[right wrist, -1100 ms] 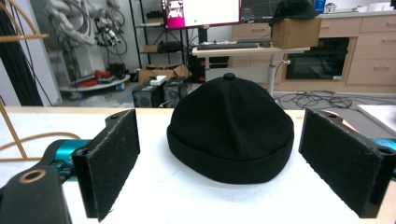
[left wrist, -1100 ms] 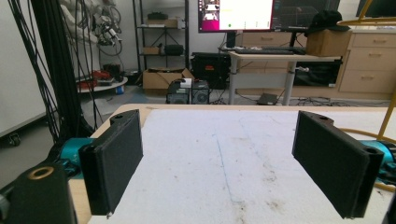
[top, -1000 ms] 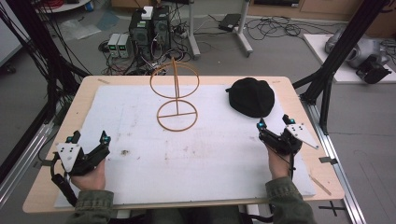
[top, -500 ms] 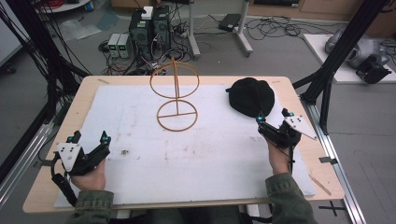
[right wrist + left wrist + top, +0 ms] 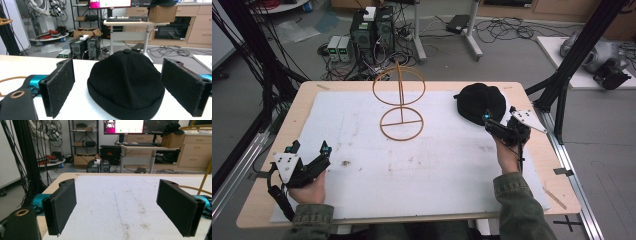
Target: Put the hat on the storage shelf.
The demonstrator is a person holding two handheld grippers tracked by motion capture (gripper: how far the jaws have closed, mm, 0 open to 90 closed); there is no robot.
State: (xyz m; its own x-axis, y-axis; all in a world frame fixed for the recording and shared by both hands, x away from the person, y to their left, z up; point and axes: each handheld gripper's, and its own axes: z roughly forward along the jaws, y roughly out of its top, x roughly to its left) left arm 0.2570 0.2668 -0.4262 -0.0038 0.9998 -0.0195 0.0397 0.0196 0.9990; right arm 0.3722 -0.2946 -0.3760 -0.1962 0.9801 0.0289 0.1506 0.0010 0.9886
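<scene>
Near the table's far right corner sits the black cap (image 5: 479, 101), dome up, resting on the white mat (image 5: 422, 165) that covers most of the wooden table (image 5: 302, 107). And the right gripper (image 5: 497, 121) is right there at the cap's near right side — its blue-tipped end just beside the brim in the high view, held by the right hand (image 5: 507, 152) with an olive sleeve (image 5: 519, 205) running in from the table's near edge. From the right gripper view the jaws stand spread wide, one pad (image 5: 60, 85) on either side, and the cap (image 5: 126, 83) sits between them a little ahead, not touched by either — released, nothing grasped. A small button tops the dome.

Over at the near left corner, the left gripper (image 5: 308, 151) rests low on the mat in the left hand (image 5: 307, 187), well apart from the cap. Its own view shows both pads (image 5: 61, 206) parted wide with only stained white mat (image 5: 120, 205) between them — released as well.

Toward the middle of the far edge stands the wire stand (image 5: 400, 102): a flat ring on the mat, a thin upright post, and a second ring held above it. It stands apart from the cap, to the cap's left.
</scene>
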